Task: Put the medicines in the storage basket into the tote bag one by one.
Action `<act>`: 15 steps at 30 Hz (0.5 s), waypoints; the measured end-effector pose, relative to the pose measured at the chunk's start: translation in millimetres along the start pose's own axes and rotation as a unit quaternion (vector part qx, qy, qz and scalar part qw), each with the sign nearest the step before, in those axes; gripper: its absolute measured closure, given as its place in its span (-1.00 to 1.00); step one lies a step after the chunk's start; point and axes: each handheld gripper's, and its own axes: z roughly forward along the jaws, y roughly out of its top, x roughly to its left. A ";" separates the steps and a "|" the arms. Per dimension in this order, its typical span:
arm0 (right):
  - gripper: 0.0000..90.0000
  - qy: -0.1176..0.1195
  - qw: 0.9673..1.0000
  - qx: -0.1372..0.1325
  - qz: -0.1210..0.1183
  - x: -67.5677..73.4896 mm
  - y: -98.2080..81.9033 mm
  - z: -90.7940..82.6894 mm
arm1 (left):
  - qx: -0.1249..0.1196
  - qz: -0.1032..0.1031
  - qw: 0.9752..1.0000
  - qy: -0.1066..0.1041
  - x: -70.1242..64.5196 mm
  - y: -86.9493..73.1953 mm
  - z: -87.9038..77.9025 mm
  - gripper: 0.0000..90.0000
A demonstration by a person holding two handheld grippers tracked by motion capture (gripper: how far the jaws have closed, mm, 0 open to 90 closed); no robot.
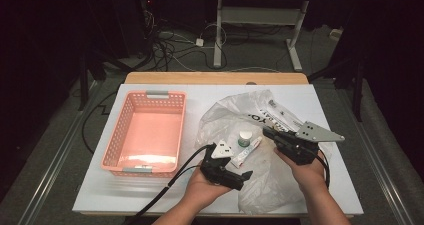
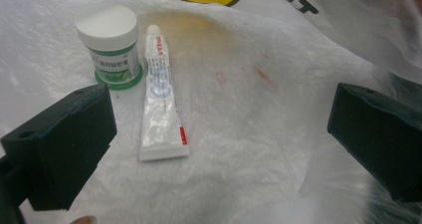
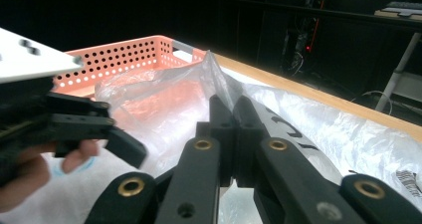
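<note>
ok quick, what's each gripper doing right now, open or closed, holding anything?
Left gripper: open, holding nothing, above the tube and jar.
Right gripper: closed, pinching the plastic bag.

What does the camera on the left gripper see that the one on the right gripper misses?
The left gripper view looks between wide-open jaws at a white-lidded jar and a white tube lying beside it. The right gripper view has the pink basket, the table's wooden edge and the right gripper shut on a raised fold of bag. Both share the clear plastic bag.
</note>
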 end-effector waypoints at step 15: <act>1.00 -0.002 1.000 0.003 -0.001 0.0 -1.5 1.1 | -0.018 0.006 0.999 0.036 4.6 -18.1 -69.0 -1.00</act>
